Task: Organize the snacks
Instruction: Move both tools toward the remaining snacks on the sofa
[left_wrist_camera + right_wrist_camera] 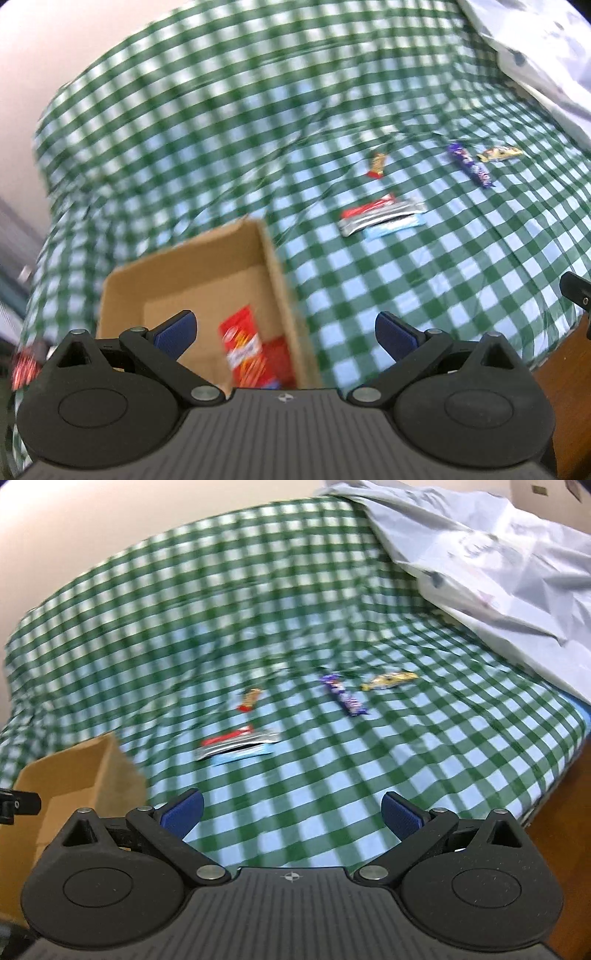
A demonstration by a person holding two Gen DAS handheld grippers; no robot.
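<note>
Snack bars [236, 747] stacked mid-frame on checked cloth [332, 775], red packets [245, 350] in cardboard box [273, 266] lower left, my left gripper [284, 332] and right gripper [291, 812] both spread wide, empty.

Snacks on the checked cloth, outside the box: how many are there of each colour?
Red bar: 1
Silver bar: 1
Light blue bar: 1
Purple bar: 1
Yellow wrapper: 1
Small red-and-orange snack: 1
Total: 6

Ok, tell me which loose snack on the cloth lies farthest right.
The yellow wrapped snack, just right of the purple bar; every other wrapper lies further left, toward the cardboard box.
</note>
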